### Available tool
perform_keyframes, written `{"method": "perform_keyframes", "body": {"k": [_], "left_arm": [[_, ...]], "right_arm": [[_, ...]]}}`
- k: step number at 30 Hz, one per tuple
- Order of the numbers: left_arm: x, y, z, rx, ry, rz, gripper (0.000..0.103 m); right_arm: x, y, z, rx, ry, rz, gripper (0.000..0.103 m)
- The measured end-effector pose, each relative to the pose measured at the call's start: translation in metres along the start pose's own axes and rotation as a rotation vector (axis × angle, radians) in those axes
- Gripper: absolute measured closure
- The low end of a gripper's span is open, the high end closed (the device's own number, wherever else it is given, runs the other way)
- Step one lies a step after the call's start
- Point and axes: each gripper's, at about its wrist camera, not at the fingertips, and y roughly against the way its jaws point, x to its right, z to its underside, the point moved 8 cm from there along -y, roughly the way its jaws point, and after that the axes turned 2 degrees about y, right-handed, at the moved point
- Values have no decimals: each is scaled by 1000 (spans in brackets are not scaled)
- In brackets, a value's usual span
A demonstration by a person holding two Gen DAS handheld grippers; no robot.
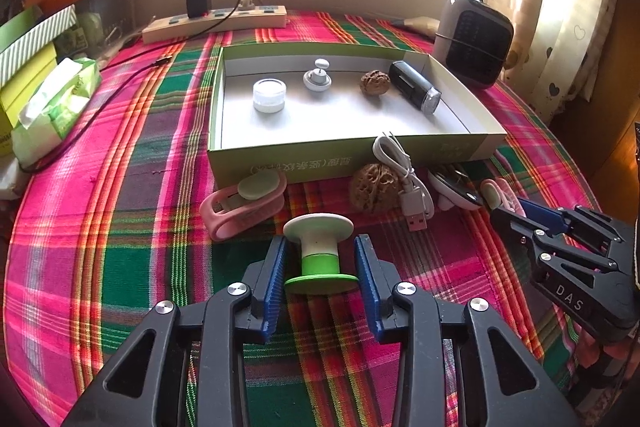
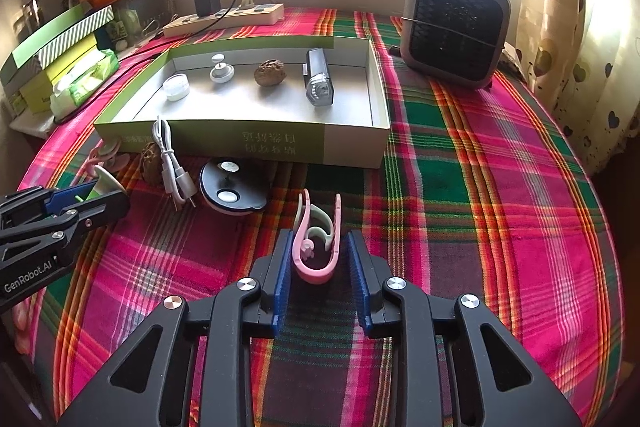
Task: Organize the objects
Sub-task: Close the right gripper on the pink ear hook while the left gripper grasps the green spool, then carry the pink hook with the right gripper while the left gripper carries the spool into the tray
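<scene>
Left claw (image 1: 320, 263): released, fingers spread to either side of the green-and-white spool (image 1: 320, 253) without touching it. The spool stands upright on the plaid cloth (image 1: 120, 227). Risk: closing on the narrow waist off-centre could tip it, and the wide bottom flange could catch a finger.

Right claw (image 2: 318, 269): released around the pink clip (image 2: 318, 239), which lies on the cloth between the blue pads (image 2: 283, 267). Whether a pad touches it, I cannot tell. Risk: the clip is thin and springy, so a squeeze may flex it or pop it out forward.

Middle ground: a walnut (image 1: 374, 187), a white USB cable (image 1: 404, 175), a dark round gadget (image 2: 234, 189) and a second pink clip (image 1: 244, 203) lie crowded just before the box front. Risk: a carried item swung low could drag the cable, which leans on the box wall, or set the walnut rolling.

Box (image 1: 348, 157): open, already holding a white jar (image 1: 270, 95), a small knob (image 1: 318, 75), another walnut (image 1: 375, 81) and a black lamp (image 1: 416, 91). Risk: clipping the front wall on the way in could shove the light box back.

Both claws: they sit near each other, so lifting together could make them collide.
</scene>
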Motion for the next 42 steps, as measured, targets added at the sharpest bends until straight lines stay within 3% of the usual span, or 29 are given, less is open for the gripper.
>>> {"method": "perform_keyframes", "body": {"k": [9,42], "left_arm": [[0,0,1,1,-1,0,71],[4,19,-13,41,-3,20,71]], "right_arm": [[-3,0,0,1,7,-8,79],[-7,16,-12,51,1,-47,80]]}}
